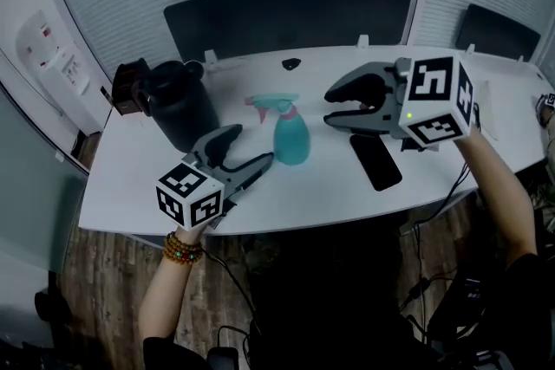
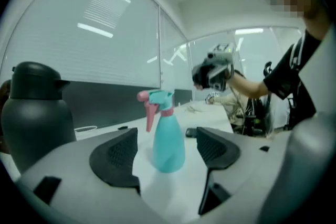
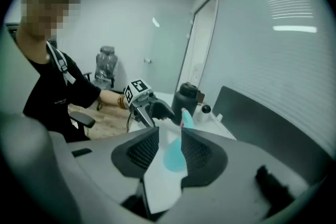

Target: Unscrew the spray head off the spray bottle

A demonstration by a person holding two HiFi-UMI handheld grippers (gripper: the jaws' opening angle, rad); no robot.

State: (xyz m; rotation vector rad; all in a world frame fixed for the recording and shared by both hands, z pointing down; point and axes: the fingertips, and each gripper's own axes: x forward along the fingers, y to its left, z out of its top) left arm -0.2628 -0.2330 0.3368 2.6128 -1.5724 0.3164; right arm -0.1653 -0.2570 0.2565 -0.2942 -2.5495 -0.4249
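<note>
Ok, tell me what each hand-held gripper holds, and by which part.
Nothing. The left hand-held gripper and the right hand-held gripper are both open; the bottle stands free on the table.

The spray bottle (image 1: 291, 139) looks smooth plastic, the jug (image 1: 180, 108) matt plastic

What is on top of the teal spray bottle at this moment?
A teal spray head with a pink trigger sits on the spray bottle, joined by a pink collar. The collar covers the bottle's neck, so its threads cannot be seen.
</note>
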